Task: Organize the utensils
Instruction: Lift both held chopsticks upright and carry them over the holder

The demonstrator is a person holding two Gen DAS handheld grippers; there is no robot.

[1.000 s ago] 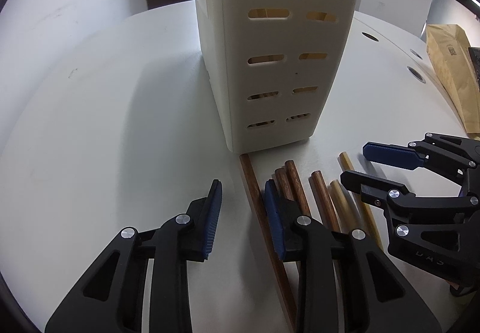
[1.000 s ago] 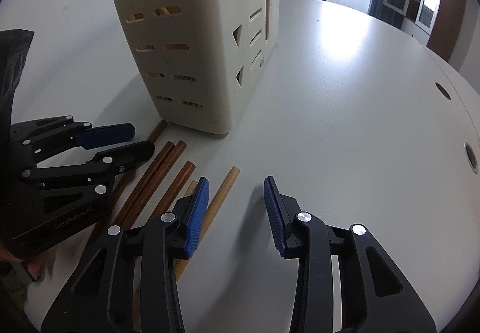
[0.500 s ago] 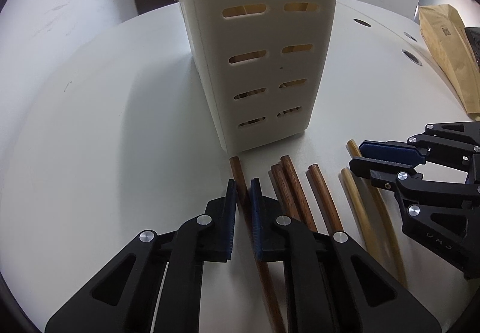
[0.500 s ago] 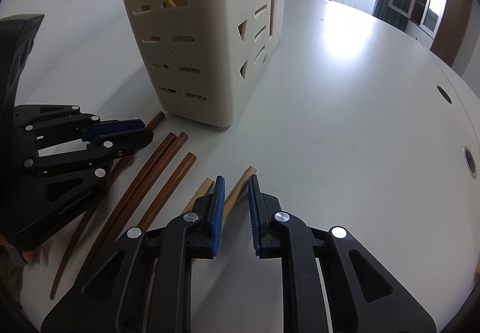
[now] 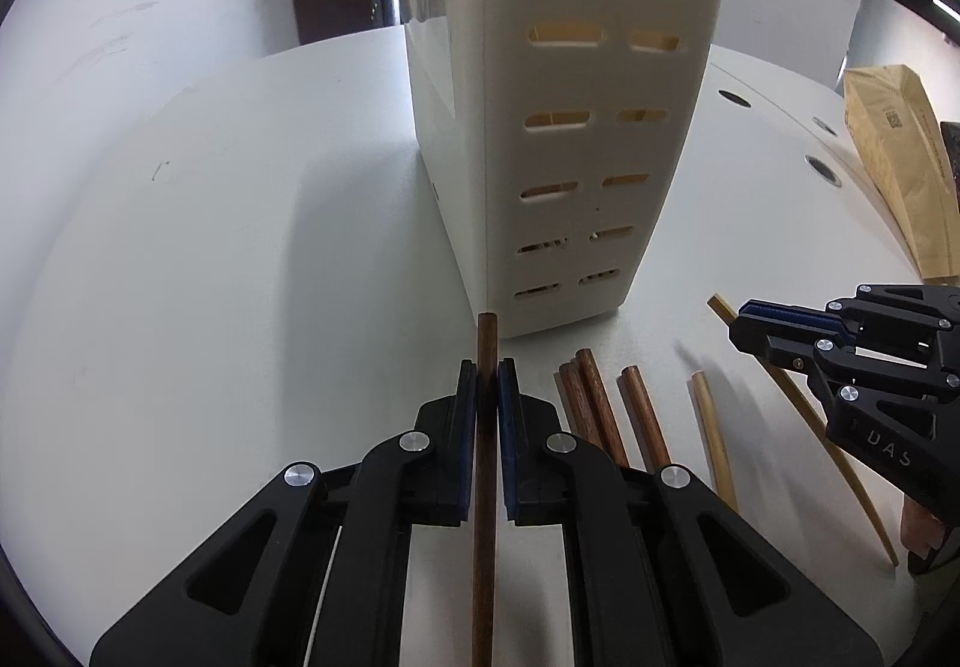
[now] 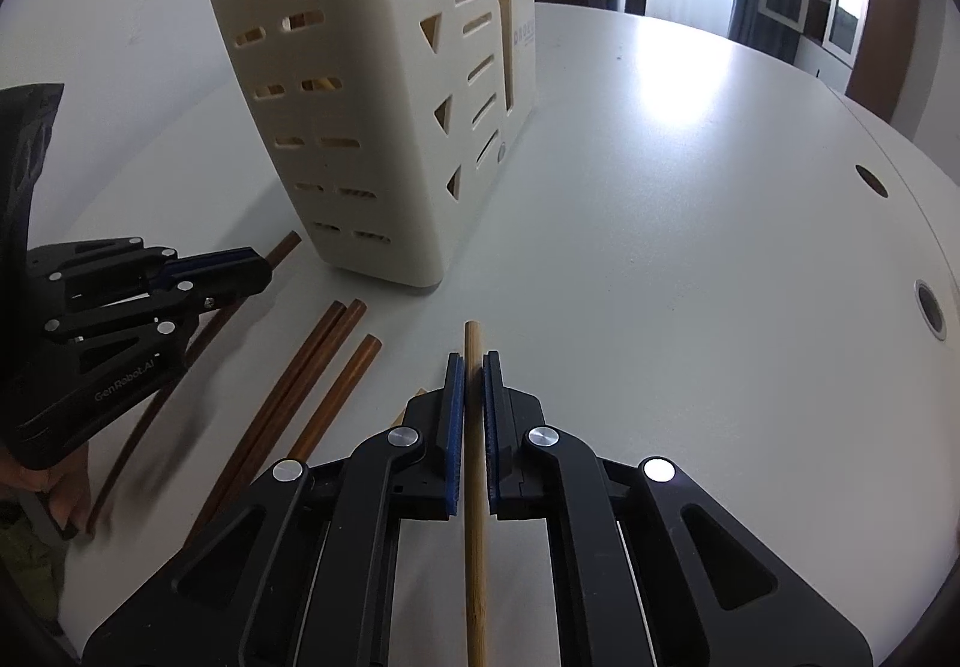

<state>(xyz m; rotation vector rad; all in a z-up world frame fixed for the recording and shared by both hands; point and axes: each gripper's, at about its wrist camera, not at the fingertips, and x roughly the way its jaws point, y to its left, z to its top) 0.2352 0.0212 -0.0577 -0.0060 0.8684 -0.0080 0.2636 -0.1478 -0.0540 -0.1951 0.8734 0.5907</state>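
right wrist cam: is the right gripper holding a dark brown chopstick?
No, the right gripper is shut on a pale bamboo chopstick; the dark brown ones lie on the table.

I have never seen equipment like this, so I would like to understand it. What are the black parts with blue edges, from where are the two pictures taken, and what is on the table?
There is no robot here. A person holds one hand-held gripper in each hand: a black tool with two blue-padded fingers and a wide-angle camera looking along them.

One picture is from the camera on the left hand-held gripper. It is closed on a dark brown chopstick. The other is from the right hand-held gripper, closed on a pale bamboo chopstick. Each tool also appears at the side of the other's picture.

On the white round table stands a cream utensil holder with slots; pale sticks already stand in it. Three more brown chopsticks and one pale chopstick lie in front of it. A brown paper bag lies further away.
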